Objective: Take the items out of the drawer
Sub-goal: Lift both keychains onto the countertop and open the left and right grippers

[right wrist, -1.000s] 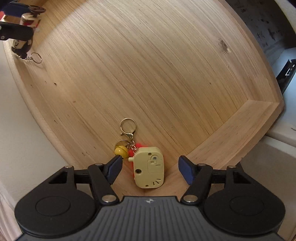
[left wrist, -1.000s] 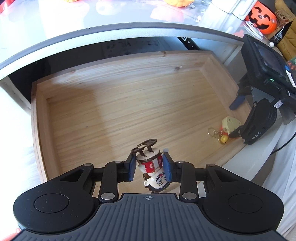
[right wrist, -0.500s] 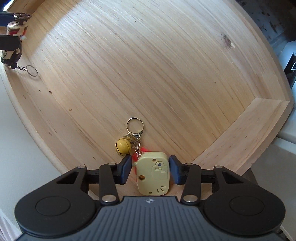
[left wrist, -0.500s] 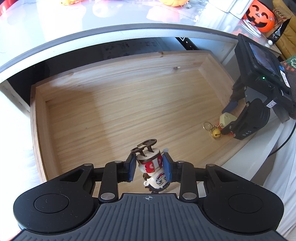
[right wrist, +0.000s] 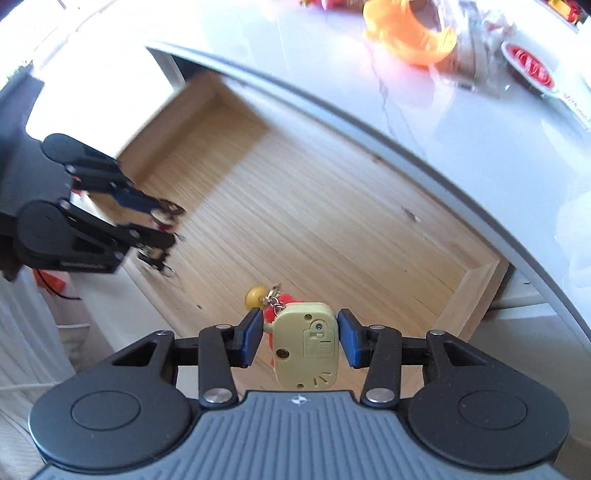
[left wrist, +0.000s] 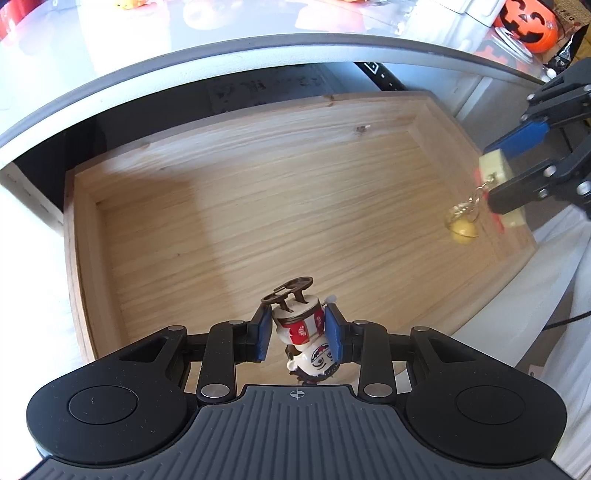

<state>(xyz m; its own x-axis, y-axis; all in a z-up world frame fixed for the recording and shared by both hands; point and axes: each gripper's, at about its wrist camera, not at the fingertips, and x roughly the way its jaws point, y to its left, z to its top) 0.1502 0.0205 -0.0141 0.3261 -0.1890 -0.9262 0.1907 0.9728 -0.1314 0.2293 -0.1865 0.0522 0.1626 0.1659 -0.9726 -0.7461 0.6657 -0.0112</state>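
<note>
The open wooden drawer (left wrist: 258,206) lies below both grippers, its floor bare. My left gripper (left wrist: 297,332) is shut on a small toy figure keychain (left wrist: 301,328), white and red with a dark propeller on top, held above the drawer's near edge. My right gripper (right wrist: 297,341) is shut on a pale yellow box keychain (right wrist: 306,345) with a red part, a chain and a yellow bell (right wrist: 255,295) hanging from it. In the left wrist view the right gripper (left wrist: 517,173) carries that yellow box (left wrist: 496,168) above the drawer's right side. The left gripper (right wrist: 155,225) appears blurred in the right wrist view.
A grey-edged white tabletop (left wrist: 184,48) overhangs the drawer's back. An orange pumpkin bucket (left wrist: 526,22) stands on it at the right. An orange bowl-like thing (right wrist: 410,33) and a red-and-white dish (right wrist: 532,66) also sit on the tabletop. White cabinet fronts flank the drawer.
My right gripper closed on the yellow box keychain and lifted it off the drawer floor, swinging up toward the tabletop. The left gripper keeps hold of the toy figure, slightly higher.
</note>
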